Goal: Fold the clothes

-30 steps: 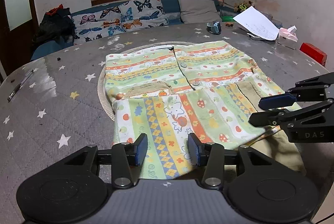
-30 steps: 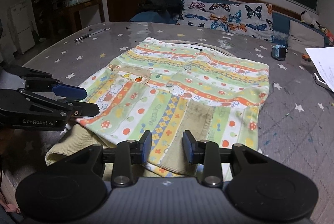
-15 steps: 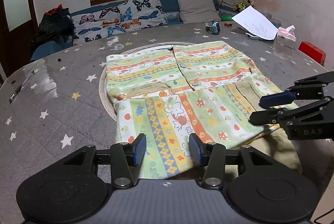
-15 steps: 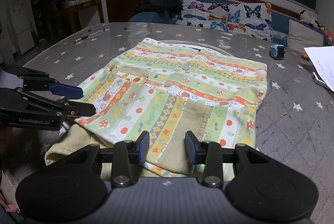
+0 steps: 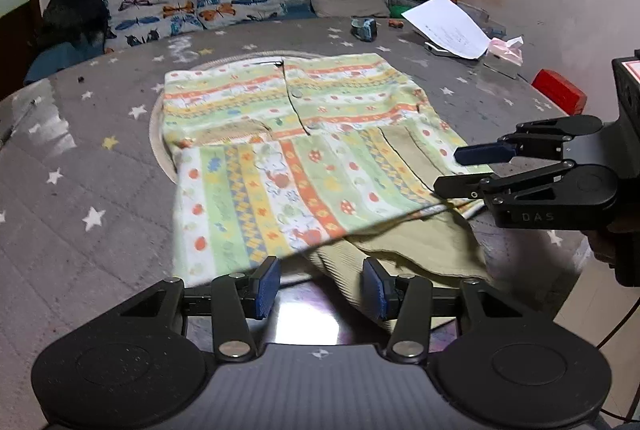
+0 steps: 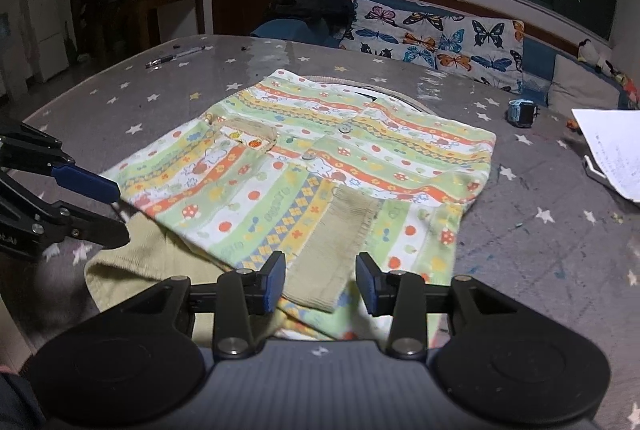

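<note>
A striped, patterned child's garment (image 5: 296, 149) lies flat on the grey star-print table (image 5: 80, 189), its sleeves folded across the lower half; it also shows in the right wrist view (image 6: 320, 173). A beige ribbed hem (image 5: 400, 250) hangs over the near table edge. My left gripper (image 5: 322, 286) is open just short of the near hem, holding nothing. My right gripper (image 6: 320, 284) is open over the beige cuff (image 6: 336, 242) at the near edge, holding nothing. Each gripper shows in the other's view: the right one (image 5: 456, 169), the left one (image 6: 116, 209).
At the far right lie a paper sheet (image 5: 448, 25), a pink tissue (image 5: 506, 47), a red box (image 5: 560, 95) and a small blue object (image 5: 364, 27). A pen (image 6: 172, 57) lies at the far left. A butterfly-print cushion (image 5: 200, 1) and sofa stand behind the table.
Both grippers have drawn back toward the near table edge and stayed open. The near hem now hangs further over the edge.
</note>
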A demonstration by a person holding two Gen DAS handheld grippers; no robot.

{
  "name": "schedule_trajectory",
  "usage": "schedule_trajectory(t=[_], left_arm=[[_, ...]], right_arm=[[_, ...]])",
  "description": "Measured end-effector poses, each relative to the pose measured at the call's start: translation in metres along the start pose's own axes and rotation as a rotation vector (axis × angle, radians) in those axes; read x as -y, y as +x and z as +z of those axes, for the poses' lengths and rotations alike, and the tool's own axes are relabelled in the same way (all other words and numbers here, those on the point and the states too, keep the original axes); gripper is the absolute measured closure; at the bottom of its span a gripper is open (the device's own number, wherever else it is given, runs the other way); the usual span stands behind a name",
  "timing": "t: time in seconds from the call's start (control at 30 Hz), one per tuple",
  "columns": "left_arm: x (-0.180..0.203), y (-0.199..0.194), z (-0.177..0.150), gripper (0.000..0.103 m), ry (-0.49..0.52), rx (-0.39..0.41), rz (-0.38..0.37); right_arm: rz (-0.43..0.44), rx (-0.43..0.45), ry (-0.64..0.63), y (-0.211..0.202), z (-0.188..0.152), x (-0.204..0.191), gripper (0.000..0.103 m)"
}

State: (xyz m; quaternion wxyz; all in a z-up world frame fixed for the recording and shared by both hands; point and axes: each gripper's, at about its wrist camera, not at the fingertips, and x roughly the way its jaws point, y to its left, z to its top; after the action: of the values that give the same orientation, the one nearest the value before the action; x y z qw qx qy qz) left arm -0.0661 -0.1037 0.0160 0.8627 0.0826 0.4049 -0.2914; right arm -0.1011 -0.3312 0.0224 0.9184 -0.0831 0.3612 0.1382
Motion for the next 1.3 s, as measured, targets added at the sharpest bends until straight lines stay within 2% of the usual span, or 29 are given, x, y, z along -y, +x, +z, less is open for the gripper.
schedule_trajectory(t=[0.23, 0.5, 0.57, 0.6, 0.67, 0.73, 0.83, 1.0, 1.3], left_arm=[[0.004, 0.002, -0.001, 0.054, -0.009, -0.033, -0.013], [0.004, 0.002, 0.000, 0.054, -0.062, -0.068, -0.072], [0.008, 0.008, -0.002, 0.060, -0.058, -0.093, -0.098], [0.010, 0.009, -0.002, 0.066, -0.051, -0.097, -0.112], [0.014, 0.009, -0.002, 0.085, -0.035, -0.094, -0.130], [0.014, 0.007, 0.003, 0.090, -0.035, -0.077, -0.142], [0.009, 0.000, 0.015, 0.092, -0.057, -0.041, -0.163], [-0.006, -0.005, 0.043, 0.093, -0.124, 0.008, -0.206], [-0.037, 0.007, 0.079, 0.093, -0.280, 0.012, -0.290]], right_arm=[[-0.026, -0.001, -0.060, -0.012, -0.006, 0.003, 0.058], [-0.039, -0.008, -0.144, -0.019, -0.019, -0.001, 0.053], [-0.043, -0.004, -0.180, -0.020, -0.021, -0.004, 0.051], [-0.041, -0.001, -0.200, -0.021, -0.023, -0.006, 0.048], [-0.037, 0.004, -0.241, -0.022, -0.025, -0.010, 0.048], [-0.033, 0.009, -0.282, -0.023, -0.028, -0.014, 0.046], [-0.029, 0.018, -0.350, -0.024, -0.033, -0.021, 0.041], [-0.017, 0.055, -0.449, -0.020, -0.039, -0.032, 0.041], [0.033, 0.136, -0.439, -0.007, -0.030, -0.034, 0.040]])
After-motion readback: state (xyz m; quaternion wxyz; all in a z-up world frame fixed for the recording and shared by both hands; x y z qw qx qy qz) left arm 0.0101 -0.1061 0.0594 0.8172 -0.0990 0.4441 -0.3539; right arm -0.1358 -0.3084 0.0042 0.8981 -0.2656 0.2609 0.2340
